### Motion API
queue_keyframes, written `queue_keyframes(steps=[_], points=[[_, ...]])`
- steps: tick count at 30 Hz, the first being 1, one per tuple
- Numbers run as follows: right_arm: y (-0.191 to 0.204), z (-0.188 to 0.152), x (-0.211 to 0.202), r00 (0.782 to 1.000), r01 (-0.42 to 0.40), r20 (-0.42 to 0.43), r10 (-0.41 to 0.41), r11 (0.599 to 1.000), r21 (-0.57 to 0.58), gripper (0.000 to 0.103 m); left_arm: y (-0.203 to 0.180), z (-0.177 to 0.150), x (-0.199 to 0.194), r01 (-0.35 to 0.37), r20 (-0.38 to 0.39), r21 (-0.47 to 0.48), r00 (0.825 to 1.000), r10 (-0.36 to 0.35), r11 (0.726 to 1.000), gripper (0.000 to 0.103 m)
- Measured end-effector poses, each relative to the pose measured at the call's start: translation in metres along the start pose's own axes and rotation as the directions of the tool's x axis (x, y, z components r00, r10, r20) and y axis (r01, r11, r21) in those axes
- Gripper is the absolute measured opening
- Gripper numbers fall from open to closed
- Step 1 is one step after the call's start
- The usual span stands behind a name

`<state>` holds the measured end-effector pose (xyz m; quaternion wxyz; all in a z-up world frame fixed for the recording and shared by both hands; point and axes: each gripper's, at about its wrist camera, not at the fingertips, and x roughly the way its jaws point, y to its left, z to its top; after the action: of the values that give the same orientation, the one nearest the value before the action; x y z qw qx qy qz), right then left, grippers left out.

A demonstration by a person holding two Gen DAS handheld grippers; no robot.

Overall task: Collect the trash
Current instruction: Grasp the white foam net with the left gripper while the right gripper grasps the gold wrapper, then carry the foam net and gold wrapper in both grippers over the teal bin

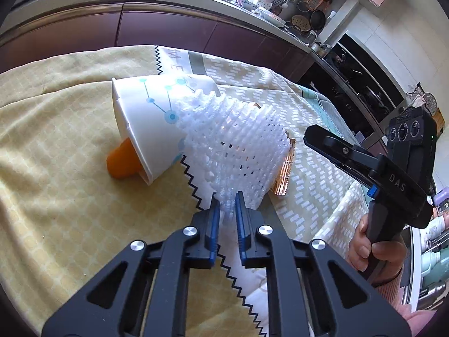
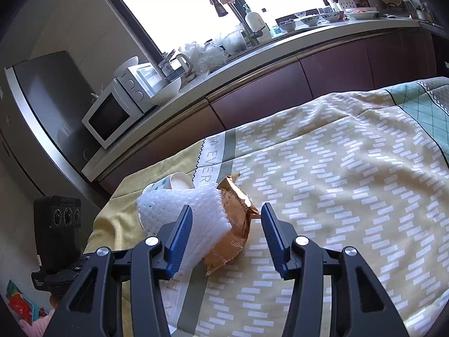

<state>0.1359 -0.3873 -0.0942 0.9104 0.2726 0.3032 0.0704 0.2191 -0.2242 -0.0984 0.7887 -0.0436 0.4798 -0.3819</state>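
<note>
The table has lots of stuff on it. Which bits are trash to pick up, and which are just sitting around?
Trash:
- white foam net, pinched in the left gripper
- paper cup, tipped over
- gold wrapper
- orange piece, under the cup's rim

Just there:
- tablecloth
- microwave
- bowls on the counter

The white foam net sleeve (image 1: 235, 146) lies on the patterned tablecloth (image 1: 56, 129), its mesh stretched open and its near corner bunched. It drapes over 2 other pieces of trash. Under its far end lies a white paper cup (image 1: 146, 120) on its side, printed with blue dots joined by lines, rim turned away from the net. An orange piece (image 1: 121, 160) sticks out at the cup's rim, resting on the cloth. Against the net's other edge, partly beneath it, lies a crumpled gold-brown snack wrapper (image 2: 234, 224) with crimped ends.
</note>
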Motion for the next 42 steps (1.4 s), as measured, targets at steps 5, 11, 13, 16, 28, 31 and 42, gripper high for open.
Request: queue_keyframes(steps=[5,11,13,16,28,31,42], points=[[-0.010,0.004,0.005,1.000,0.009,-0.015,-0.008,0.999,0.033,0.049,-0.005,-0.007,-0.024,0.000,0.055,0.029,0.998,-0.001,1.000,0.010],[-0.007,-0.002,0.021,0.996,-0.008,-0.089,0.011,1.000,0.027,0.051,-0.001,-0.020,-0.065,0.005,0.114,0.049,0.993,-0.011,0.999,0.010],[-0.004,-0.004,0.025,0.994,-0.004,-0.105,0.006,1.000,0.019,0.051,0.002,-0.025,-0.076,-0.002,0.122,0.050,0.992,-0.004,0.999,0.010],[-0.006,-0.004,0.028,0.993,0.000,-0.120,0.004,1.000,0.031,0.046,0.008,-0.034,-0.091,-0.015,0.132,0.045,0.991,0.009,0.999,0.010],[-0.011,-0.008,0.015,0.996,-0.023,-0.088,0.030,0.996,0.082,0.014,0.040,-0.074,-0.150,-0.113,0.203,0.001,0.973,0.110,0.994,0.010],[-0.007,-0.011,0.005,0.997,-0.034,-0.065,0.040,0.996,0.086,0.013,0.047,-0.084,-0.164,-0.129,0.217,-0.009,0.968,0.128,0.992,0.010],[0.031,-0.024,-0.035,0.990,-0.141,0.019,0.140,0.988,0.057,0.011,0.068,-0.115,-0.207,-0.171,0.260,-0.050,0.949,0.178,0.984,0.010]])
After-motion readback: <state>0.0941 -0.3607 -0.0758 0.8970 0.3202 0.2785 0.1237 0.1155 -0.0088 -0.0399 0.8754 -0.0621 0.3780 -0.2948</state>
